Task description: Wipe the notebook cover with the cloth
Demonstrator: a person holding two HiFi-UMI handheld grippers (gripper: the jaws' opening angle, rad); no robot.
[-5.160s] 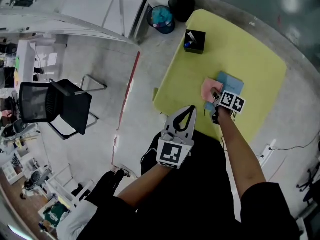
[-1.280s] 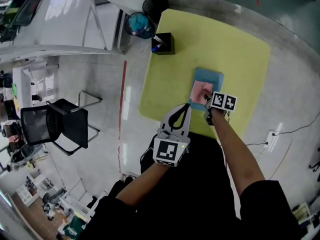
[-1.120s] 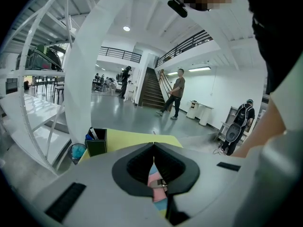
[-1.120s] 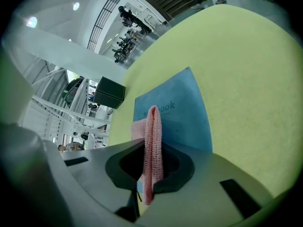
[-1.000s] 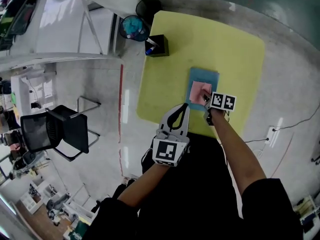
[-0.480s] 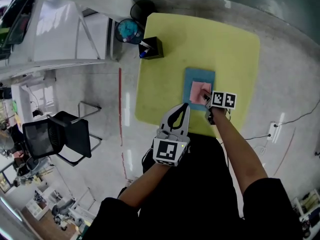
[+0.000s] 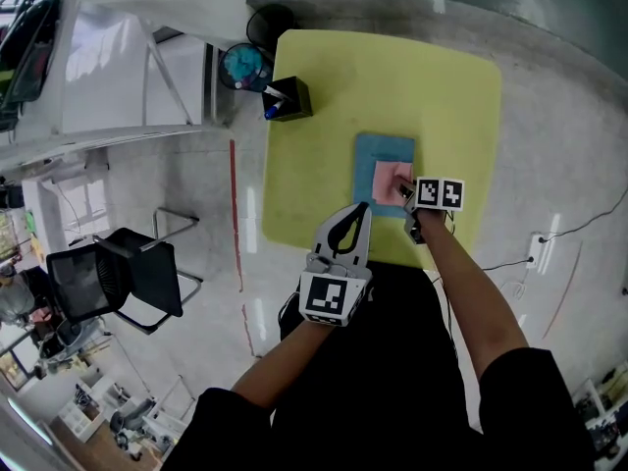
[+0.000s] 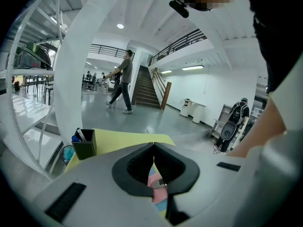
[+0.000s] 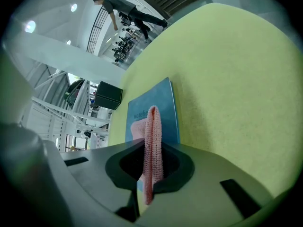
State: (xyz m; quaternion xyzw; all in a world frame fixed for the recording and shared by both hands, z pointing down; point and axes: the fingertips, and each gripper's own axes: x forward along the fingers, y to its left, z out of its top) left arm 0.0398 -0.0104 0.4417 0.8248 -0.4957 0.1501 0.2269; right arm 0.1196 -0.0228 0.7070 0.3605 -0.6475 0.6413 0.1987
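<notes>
Both forearms reach forward from the bottom of the head view. The left gripper (image 7: 365, 208) hangs off the table's near edge, centre frame, its jaws pressed together with nothing between them (image 8: 154, 146). The right gripper (image 7: 403, 190), just right of centre, is lowered over the table with its marker cube facing up. Its jaws are clamped on a pink cloth (image 9: 152, 141), whose knitted fold stands upright between them.

The cloth (image 7: 391, 178) lies on the near half of a blue notebook (image 7: 382, 149) – flat on the yellow table (image 7: 392, 67), nearer the person's edge. Faint print on the cover (image 9: 163, 100) seems to begin "note"; the rest is hidden by the cloth.

At the table's far left corner sits a black pen holder (image 7: 291, 97) with pens in it, well apart from the notebook. Beyond it on the floor, upper left, stand a bin (image 7: 242, 64) with blue contents and a dark one (image 7: 271, 18); a black chair (image 7: 118, 278) sits at far left. In the left gripper view a person (image 8: 124, 82) walks past a staircase (image 8: 147, 91).
</notes>
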